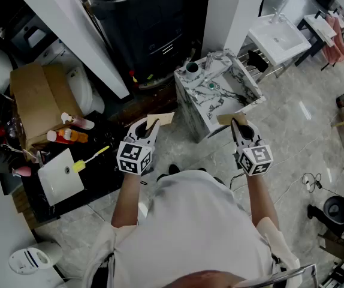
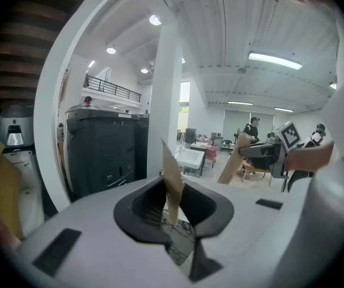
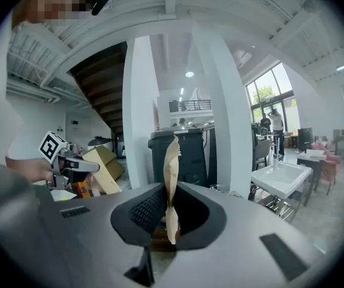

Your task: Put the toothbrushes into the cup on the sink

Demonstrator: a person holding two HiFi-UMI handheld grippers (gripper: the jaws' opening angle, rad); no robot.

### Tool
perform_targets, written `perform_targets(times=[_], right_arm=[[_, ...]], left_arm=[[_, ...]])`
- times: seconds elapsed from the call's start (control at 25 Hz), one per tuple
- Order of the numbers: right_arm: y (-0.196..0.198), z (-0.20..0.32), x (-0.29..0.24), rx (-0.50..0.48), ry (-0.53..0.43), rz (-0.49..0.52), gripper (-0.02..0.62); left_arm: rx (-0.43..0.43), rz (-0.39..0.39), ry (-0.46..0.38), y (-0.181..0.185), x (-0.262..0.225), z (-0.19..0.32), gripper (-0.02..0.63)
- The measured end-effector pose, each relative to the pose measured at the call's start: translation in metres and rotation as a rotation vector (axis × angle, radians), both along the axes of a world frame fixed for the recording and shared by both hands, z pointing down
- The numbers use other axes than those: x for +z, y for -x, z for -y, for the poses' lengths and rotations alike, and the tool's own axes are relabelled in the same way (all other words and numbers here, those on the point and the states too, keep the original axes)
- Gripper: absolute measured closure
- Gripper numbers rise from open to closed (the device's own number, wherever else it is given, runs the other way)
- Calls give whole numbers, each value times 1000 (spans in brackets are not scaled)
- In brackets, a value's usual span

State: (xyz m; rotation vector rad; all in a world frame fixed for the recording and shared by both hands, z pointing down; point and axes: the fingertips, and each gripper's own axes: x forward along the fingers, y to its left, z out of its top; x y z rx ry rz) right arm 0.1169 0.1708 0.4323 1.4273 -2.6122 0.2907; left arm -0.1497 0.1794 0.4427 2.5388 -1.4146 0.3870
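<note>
Left gripper (image 1: 146, 129): clenched on a brown cardboard piece (image 1: 162, 119), which stands edge-on between its jaws; it is held out in front of the person, on the left.
Right gripper (image 1: 238, 128): clamped on a cardboard strip (image 1: 231, 119) of its own, level with the other gripper and well apart from it.
Yellow toothbrush (image 1: 91, 159): lies flat on the black counter (image 1: 106, 173), with its thicker end just beside the right edge of the white basin (image 1: 55, 182).
Direction from the grippers: the brush is off to the left of the left gripper and a little back toward the person. The left gripper is clearly the nearer one.
Long axis: it runs slantwise, with the thick end toward the basin and the thin end pointing up and right, roughly toward the left gripper. I cannot tell which end carries the bristles.
Other brushes: the slim things further left on the counter are too small to name.
Cup (image 1: 192, 68): stands upright on the left corner of the marble-patterned sink (image 1: 232, 95), ahead of both grippers and further off than the brush.
Coming move: probably a leftward reach. The cardboard would likely have to be let go first, since neither gripper is free.
</note>
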Motion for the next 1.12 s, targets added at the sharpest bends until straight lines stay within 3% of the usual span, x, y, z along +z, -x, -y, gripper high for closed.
perform_targets(times=[1.12], right_arm=[[34,-18,1,100,0,57,543]], left_arm=[[110,-8,19,28,12,4,543]])
